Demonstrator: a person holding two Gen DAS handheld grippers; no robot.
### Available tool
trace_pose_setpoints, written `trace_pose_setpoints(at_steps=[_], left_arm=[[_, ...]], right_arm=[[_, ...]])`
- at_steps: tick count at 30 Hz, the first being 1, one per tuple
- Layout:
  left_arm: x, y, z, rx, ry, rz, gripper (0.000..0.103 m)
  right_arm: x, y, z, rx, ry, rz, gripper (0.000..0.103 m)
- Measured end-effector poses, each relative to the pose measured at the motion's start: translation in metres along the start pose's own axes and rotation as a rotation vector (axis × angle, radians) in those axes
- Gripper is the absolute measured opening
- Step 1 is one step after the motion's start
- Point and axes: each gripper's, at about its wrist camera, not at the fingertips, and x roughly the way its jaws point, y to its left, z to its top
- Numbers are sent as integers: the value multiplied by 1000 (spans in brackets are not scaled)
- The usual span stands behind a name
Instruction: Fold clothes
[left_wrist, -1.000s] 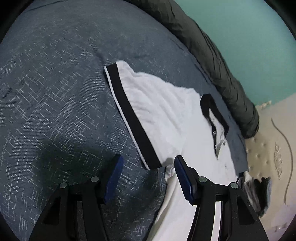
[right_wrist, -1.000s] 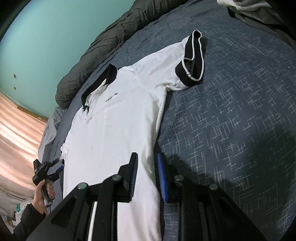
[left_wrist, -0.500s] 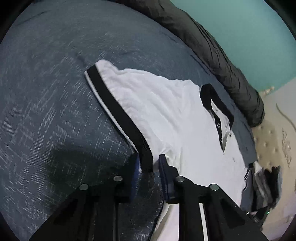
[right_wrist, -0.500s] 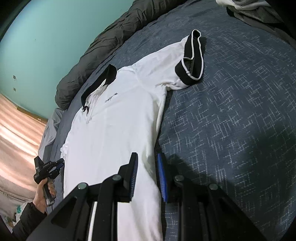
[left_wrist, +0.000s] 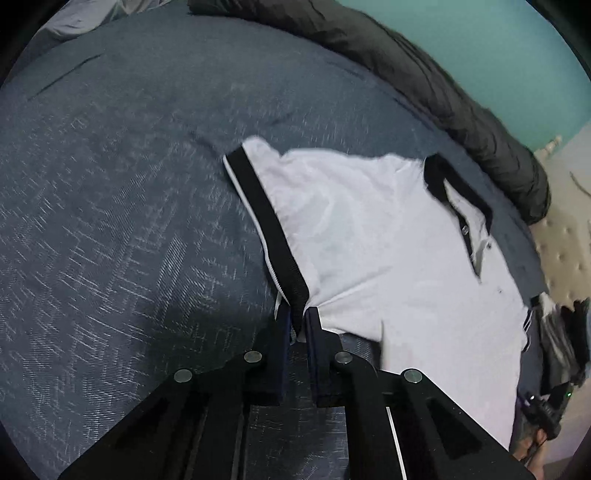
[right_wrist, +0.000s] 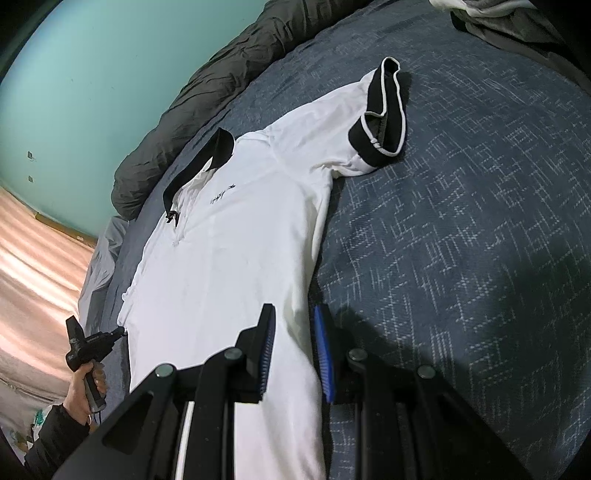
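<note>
Bed surface (left_wrist: 110, 229): dark blue patterned cover; it carries the whole workpiece.
Quilt roll (left_wrist: 461, 107): dark grey, lying along the far edge of the bed against the teal wall.
Polo shirt (right_wrist: 229, 258): white with black collar and black sleeve bands, spread front-up on the cover, collar toward the quilt roll.
Change, left sleeve (left_wrist: 332, 221): a second ago it lay flat ahead of wide-open jaws; the jaws have since advanced to its near corner and drawn together, and the cloth now rises in a taut ridge toward the grip.
Change, right side: none visible; the shirt's right edge and the tool there sit as they did a second ago.
Meaning for task: judged as the start of the first fold; the left sleeve is captured and ready to be carried inward across the chest. The right sleeve (right_wrist: 380, 110) lies out flat, not yet folded.
Left gripper (left_wrist: 297, 325): jaws closing and almost together, with the lower end of the black sleeve band (left_wrist: 266, 221) pinched between them.
Right gripper (right_wrist: 293, 343): jaws a narrow gap apart, straddling the shirt's side edge near the hem; cloth lies between them, but whether the pads press it cannot be told.
Hand (right_wrist: 86, 387): grips the left tool's handle beside the bed, dark sleeve at the wrist.
</note>
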Motion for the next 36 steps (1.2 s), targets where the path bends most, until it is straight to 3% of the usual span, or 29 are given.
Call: trace_pose_setpoints(at_steps=[6, 8, 11, 19, 23, 27, 30, 31, 32, 36], left_arm=[[0, 6, 3, -26, 9, -41, 17], [-7, 7, 8, -23, -18, -37, 36], [-17, 14, 20, -55, -73, -34, 42], [0, 31, 66, -140, -125, -7, 43], [15, 33, 84, -149, -140, 26, 43], [28, 29, 97, -141, -151, 8, 43], [37, 22, 101, -105, -135, -17, 42], [37, 22, 101, -100, -134, -12, 33], [38, 22, 100, -94, -134, -5, 16], [32, 21, 101, -79, -158, 21, 6]], right_arm=[[-2, 4, 2, -20, 1, -1, 21], [-3, 3, 4, -16, -5, 3, 21], [-1, 3, 5, -10, -11, 8, 21], [6, 13, 4, -41, 0, 15, 21], [10, 17, 4, -64, 10, 8, 21], [13, 16, 7, -64, 13, 7, 21], [16, 15, 9, -62, 14, 7, 21], [17, 14, 9, -58, 14, 8, 21], [18, 13, 9, -55, 15, 8, 21], [20, 15, 10, -54, 17, 16, 22]])
